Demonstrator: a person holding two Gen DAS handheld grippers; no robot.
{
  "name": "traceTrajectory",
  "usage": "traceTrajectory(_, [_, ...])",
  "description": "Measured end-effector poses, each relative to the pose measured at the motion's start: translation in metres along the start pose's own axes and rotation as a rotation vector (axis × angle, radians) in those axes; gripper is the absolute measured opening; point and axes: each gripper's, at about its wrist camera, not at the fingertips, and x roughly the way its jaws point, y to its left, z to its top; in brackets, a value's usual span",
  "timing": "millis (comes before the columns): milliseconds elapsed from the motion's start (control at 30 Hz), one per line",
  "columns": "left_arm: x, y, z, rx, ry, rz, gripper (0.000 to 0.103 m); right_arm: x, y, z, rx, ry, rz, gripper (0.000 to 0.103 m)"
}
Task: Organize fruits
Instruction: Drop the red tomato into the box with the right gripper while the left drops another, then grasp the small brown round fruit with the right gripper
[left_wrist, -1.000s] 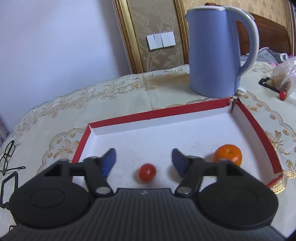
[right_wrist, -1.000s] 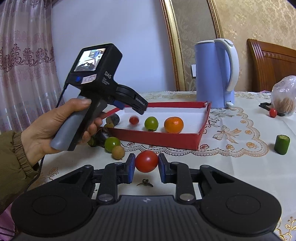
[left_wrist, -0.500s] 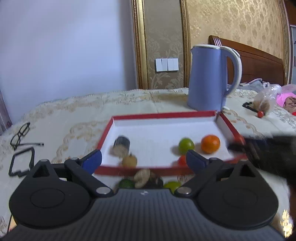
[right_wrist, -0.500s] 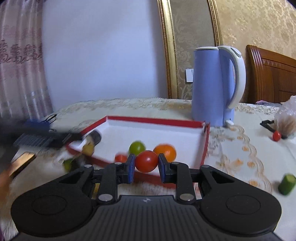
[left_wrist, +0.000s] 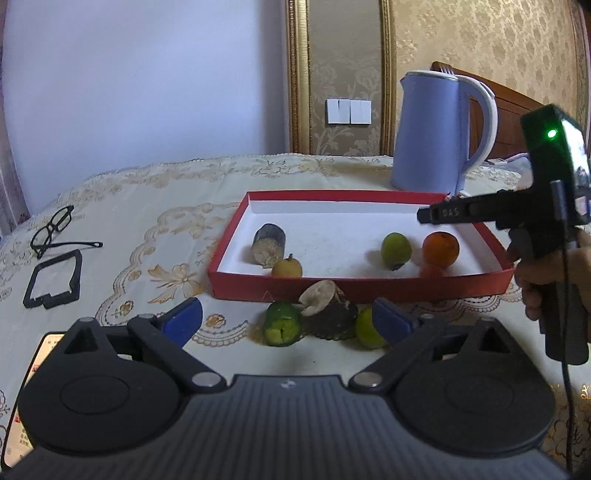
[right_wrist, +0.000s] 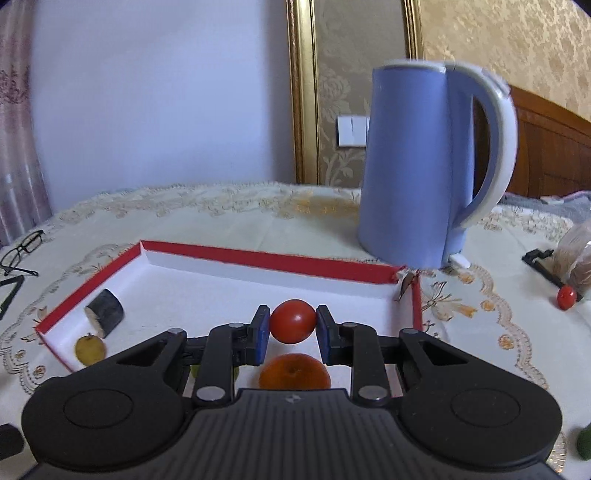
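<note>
Risk: round red cherry tomato (right_wrist: 293, 321), clamped between right gripper (right_wrist: 291, 328) pads above shallow red-walled white-floored cardboard tray (right_wrist: 258, 258), could roll off round orange tangerine (right_wrist: 294, 373) beneath if dropped there. Also inside: green fruit (left_wrist: 396, 250), dark cut stub (left_wrist: 269, 243), small yellowish fruit, possibly longan (left_wrist: 287, 268). Left gripper (left_wrist: 288, 321) spread wide, empty, near three pieces outside tray's near wall.

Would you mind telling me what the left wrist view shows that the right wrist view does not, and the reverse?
Only the left wrist view shows the open left gripper, the cut pieces outside the tray, the green fruit inside, and the hand holding the other device.

Only the right wrist view shows the right gripper clamping the red tomato over the tray, and a stray tomato on the cloth.

Both show the red tray, orange, kettle and glasses.
</note>
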Motion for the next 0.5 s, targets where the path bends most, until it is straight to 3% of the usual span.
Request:
traceTrajectory(133, [-0.001, 0.004, 0.0, -0.01, -0.004, -0.001, 0.1, 0.004, 0.003, -0.003, -0.005, 0.028, -0.009, 0.026])
traceTrajectory(500, [-0.005, 0.006, -0.002, -0.01, -0.025, 0.001, 0.103, -0.051, 0.006, -0.015, -0.029, -0.054, 0.03, 0.028])
